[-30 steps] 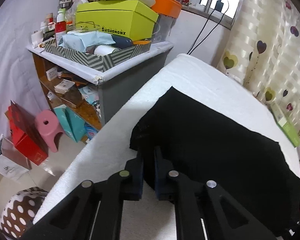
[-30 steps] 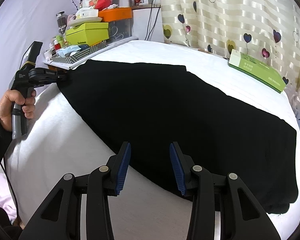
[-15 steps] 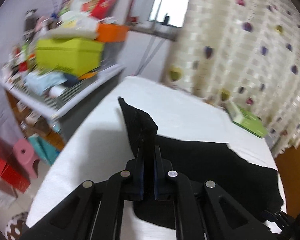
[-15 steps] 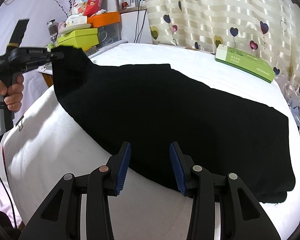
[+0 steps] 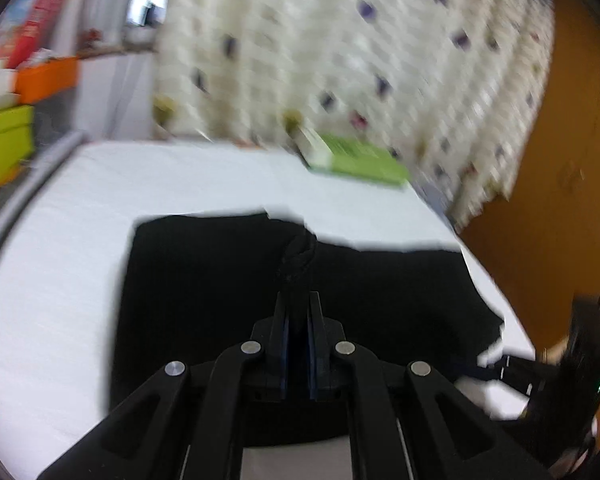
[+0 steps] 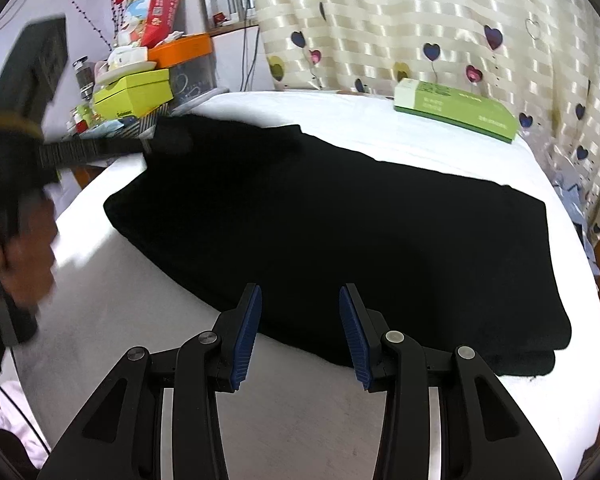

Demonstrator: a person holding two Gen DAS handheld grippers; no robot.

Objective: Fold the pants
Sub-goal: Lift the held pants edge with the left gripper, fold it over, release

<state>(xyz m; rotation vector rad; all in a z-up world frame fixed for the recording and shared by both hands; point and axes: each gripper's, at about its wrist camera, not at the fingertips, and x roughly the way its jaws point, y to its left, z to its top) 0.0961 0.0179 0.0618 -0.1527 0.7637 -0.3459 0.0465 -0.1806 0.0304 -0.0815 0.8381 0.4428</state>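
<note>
Gripping one end of the black pants [image 6: 340,232], the left gripper [image 5: 298,312] has its jaws pinched nearly together on a bunched twist of cloth that rises straight ahead of them; in the right wrist view that gripper [image 6: 148,146] shows at the far left, held in a blurred hand [image 6: 24,256], with the cloth lifted off the white bed [image 6: 340,420]. The rest of the pants lies flat, spreading from under those jaws across to the right.

The step in hand looks like the lengthwise fold: carrying the lifted end over toward the other end. The next move probably calls for drawing the cloth across and low, laying it edge on edge, then letting go.

The right gripper [image 6: 300,332] hangs with jaws wide and nothing between them, the near hem of the pants lying just ahead of its fingertips, ready to pin or smooth.

As for containers, well beyond the jaws at left stand a lime-green box [image 6: 134,94] and an orange bin [image 6: 182,50], both closed or piled over, contents not visible. Far ahead to the right, a green carton [image 6: 456,110] rests shut on the bed.
</note>
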